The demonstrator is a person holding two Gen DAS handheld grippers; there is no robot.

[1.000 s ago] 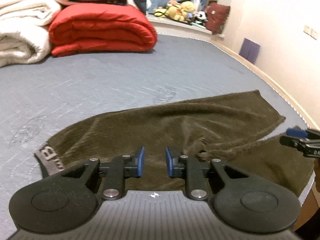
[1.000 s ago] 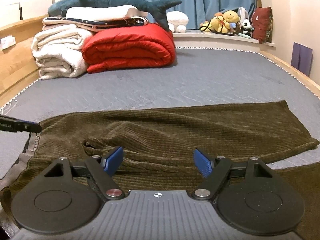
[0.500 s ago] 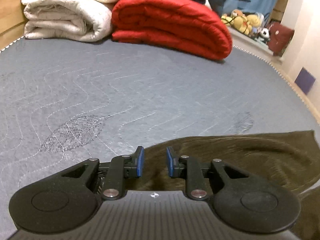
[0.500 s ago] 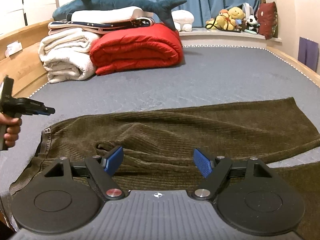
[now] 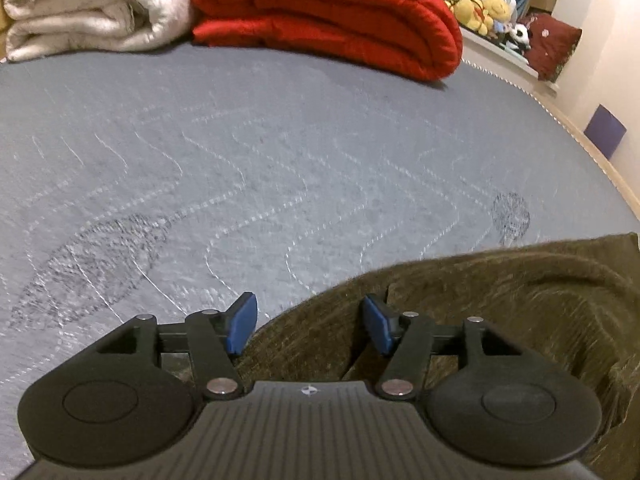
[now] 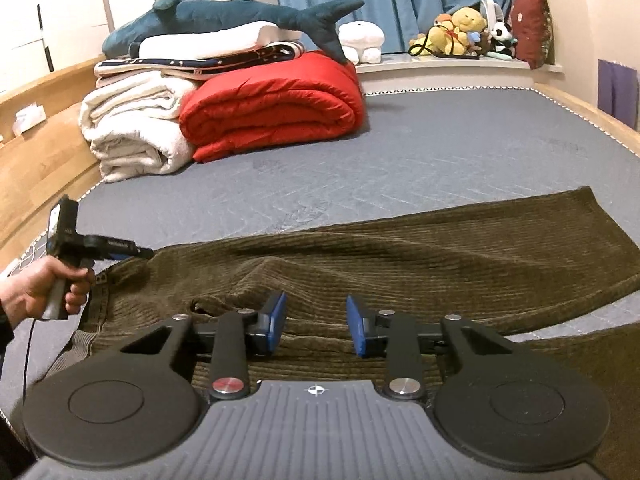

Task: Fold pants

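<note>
Brown corduroy pants (image 6: 400, 256) lay spread lengthwise across the near part of the grey bed (image 6: 440, 160), waistband end toward the left. Left gripper (image 5: 310, 326) sat over the waistband corner, jaws just opened and standing apart, cloth edge between the blue pads (image 5: 240, 324) but not pinched. In the right wrist view that left gripper (image 6: 136, 254) was held by a hand (image 6: 36, 288) at the pants' left end. Right gripper (image 6: 316, 326) hovered low over the middle of the pants, jaws just closing in, a gap left between them, pads not pressing on the cloth. Red folded duvet (image 6: 276, 108) and white blanket (image 6: 132, 132) sat well apart at the far side.
</note>
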